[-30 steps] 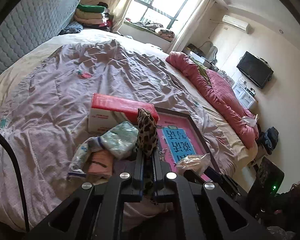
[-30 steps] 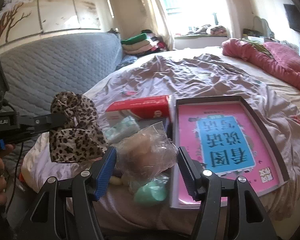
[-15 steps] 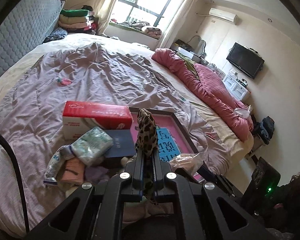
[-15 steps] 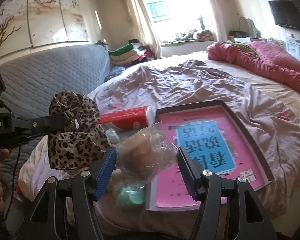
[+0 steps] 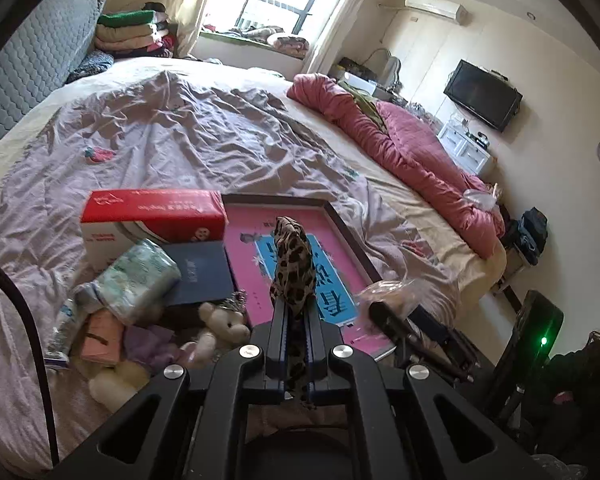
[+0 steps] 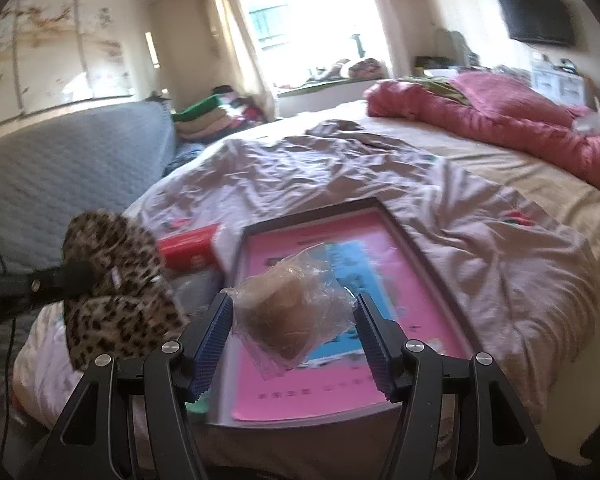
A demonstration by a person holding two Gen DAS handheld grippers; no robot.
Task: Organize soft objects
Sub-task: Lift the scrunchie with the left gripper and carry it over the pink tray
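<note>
My left gripper (image 5: 295,312) is shut on a leopard-print cloth (image 5: 293,260), which sticks up from its jaws above the pink book. The right wrist view shows the same cloth (image 6: 115,280) hanging from the left gripper (image 6: 75,272) at the left. My right gripper (image 6: 293,304) is shut on a clear plastic bag with a tan soft lump inside (image 6: 287,316), pressed between the blue pads (image 6: 215,332) and held over the pink book (image 6: 400,280). That bag (image 5: 392,290) also shows at the right of the left wrist view.
On the wrinkled lilac sheet (image 5: 179,140) lie a red-and-white box (image 5: 151,216), a dark blue notebook (image 5: 199,276), a patterned soft pack (image 5: 139,280), a plush bear (image 5: 223,324) and the dark-framed pink book (image 5: 348,236). A pink quilt (image 5: 412,152) lies along the right.
Both grippers have carried their loads sideways to the right, ending over the pink book. The box and soft pack slid left in the left wrist view, and the plush bear came into sight.
</note>
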